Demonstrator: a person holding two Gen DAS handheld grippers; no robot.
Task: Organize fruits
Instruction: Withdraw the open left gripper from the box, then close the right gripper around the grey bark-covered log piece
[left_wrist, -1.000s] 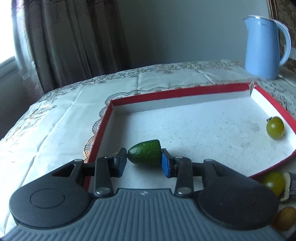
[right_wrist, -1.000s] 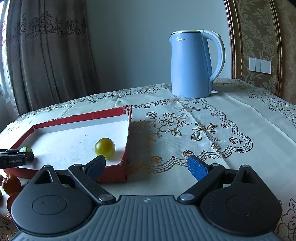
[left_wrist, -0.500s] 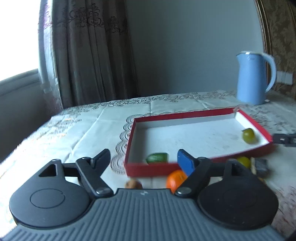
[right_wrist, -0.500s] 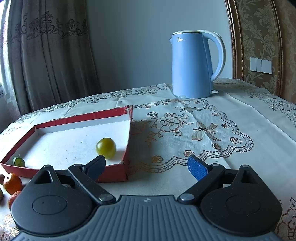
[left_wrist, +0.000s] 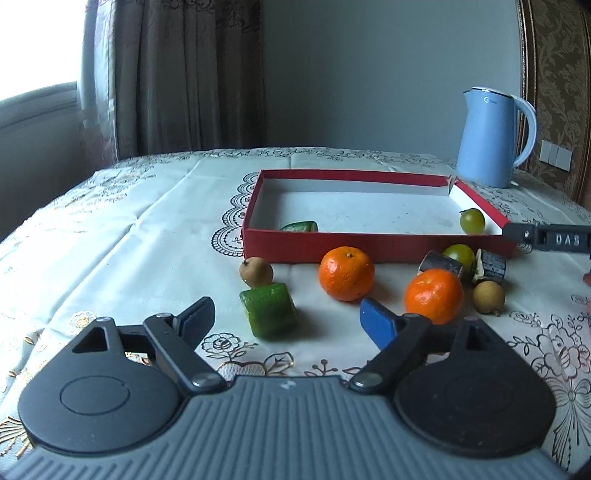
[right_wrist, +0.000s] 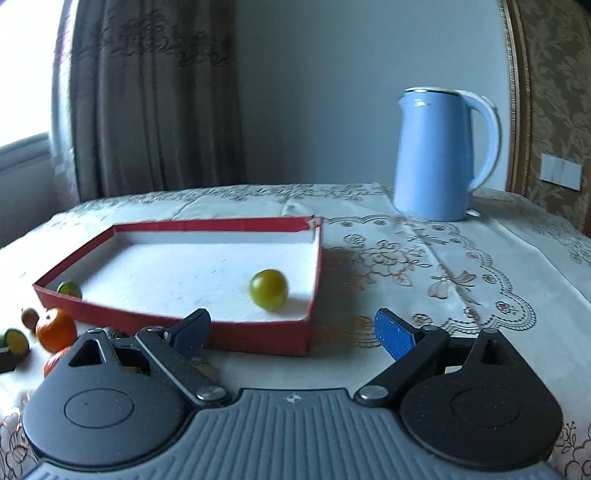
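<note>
Between the spread jaws of the left gripper (left_wrist: 286, 320) lies only patterned tablecloth; nothing is pinched. Just ahead of them a green fruit chunk (left_wrist: 268, 309) rests on the surface (left_wrist: 110, 236), with a small brown fruit (left_wrist: 256, 272) touching its far side. To the right sit two oranges (left_wrist: 346, 273) (left_wrist: 433, 295), then a second brown fruit (left_wrist: 488, 297), a green grape (left_wrist: 459, 255) and two dark bark-like pieces (left_wrist: 439, 263) (left_wrist: 493, 262) close together in front of the red tray (left_wrist: 332, 252). Inside the tray, a green piece (left_wrist: 300, 226) lies near the front left corner and a second grape (left_wrist: 472, 220) near the front right. At the right edge a dark bar carries the letters "DAS" (left_wrist: 565, 239), the rest cut off.

Over on the other side, the right gripper (right_wrist: 291, 328) also has its jaws wide apart and empty, hovering over the tray's near right corner. The grape in the tray (right_wrist: 268, 289) sits just beyond them. A blue kettle (right_wrist: 439, 155) stands well behind on the cloth; the small logo near its top is too tiny to read.
</note>
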